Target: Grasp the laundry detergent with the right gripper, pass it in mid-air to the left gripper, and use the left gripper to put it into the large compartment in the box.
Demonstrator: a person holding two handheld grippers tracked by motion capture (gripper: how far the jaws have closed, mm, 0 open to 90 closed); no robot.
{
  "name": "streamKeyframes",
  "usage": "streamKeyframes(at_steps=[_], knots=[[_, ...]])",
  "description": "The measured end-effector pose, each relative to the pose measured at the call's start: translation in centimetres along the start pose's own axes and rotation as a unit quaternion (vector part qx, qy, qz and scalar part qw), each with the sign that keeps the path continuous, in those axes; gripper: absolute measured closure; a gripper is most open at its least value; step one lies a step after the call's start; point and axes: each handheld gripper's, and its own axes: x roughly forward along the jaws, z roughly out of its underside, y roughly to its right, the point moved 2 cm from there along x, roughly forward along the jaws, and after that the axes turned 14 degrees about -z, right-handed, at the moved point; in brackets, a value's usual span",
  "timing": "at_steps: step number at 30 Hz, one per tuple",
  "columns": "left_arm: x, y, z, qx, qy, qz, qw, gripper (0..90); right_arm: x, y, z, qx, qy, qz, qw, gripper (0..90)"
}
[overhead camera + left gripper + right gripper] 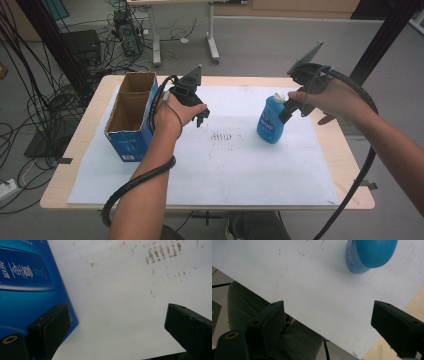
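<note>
The surface (320, 197) was a pale wooden table with a big white sheet (235, 165) lying flat over most of it. The sheet had small brown marks (220, 136) near its middle.

On the left side of the sheet stood a blue cardboard box (129, 131). Its top was open, and a wall inside split it into two brown spaces. In the left gripper view, its blue side with white writing (22, 280) was at the left, right by the left claw.

The bottle (270, 120) stood upright on the right part of the sheet, well apart from the box. It was bright blue and smooth, with a rounded body, a label with writing on the front, and a white top. In the right gripper view, only its round blue bottom end (369, 253) could be seen at the top, resting on the white sheet.

The left claw (202, 118) hung over the sheet between the box and the bottle. Its jaws stood wide apart with nothing between them.

The right claw (289, 109) was just beside the top of the bottle, on its right. Its jaws were spread apart too, and they held nothing.
</note>
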Motion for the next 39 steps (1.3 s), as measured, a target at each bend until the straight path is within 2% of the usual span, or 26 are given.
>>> streamKeyframes(at_steps=[5,16,20,25,28,30,36,39], knots=[[-0.1,-0.1,0.1,-0.005,0.003,0.001,1.0000,7.0,-0.2,0.0,0.0,-0.005,0.002,0.004,1.0000,11.8],[-0.6,-0.2,0.1,-0.002,0.005,0.000,1.0000,7.0,-0.5,0.2,0.3,-0.027,0.001,0.009,0.9996,9.2],[-0.8,-0.1,0.0,-0.002,0.007,-0.001,1.0000,7.0,-0.9,1.0,0.7,-0.039,0.001,0.008,0.9992,7.3],[-0.9,0.4,0.3,0.007,0.009,-0.001,0.9999,7.0,-1.5,2.6,1.6,-0.063,0.017,0.012,0.9978,5.4],[-1.0,0.7,0.3,0.010,0.012,0.002,0.9999,7.0,-1.6,3.1,2.0,-0.070,0.024,0.010,0.9972,5.1],[-1.0,0.8,0.3,0.013,0.013,0.004,0.9998,7.0,-1.7,3.6,2.3,-0.082,0.033,0.018,0.9959,5.0],[-1.1,0.9,0.2,0.017,0.020,0.007,0.9996,7.0,-1.5,5.1,2.9,-0.114,0.054,0.024,0.9917,5.0],[-1.1,0.8,0.2,0.021,0.023,0.009,0.9995,7.0,-1.2,5.7,3.0,-0.121,0.061,0.023,0.9905,5.0]])
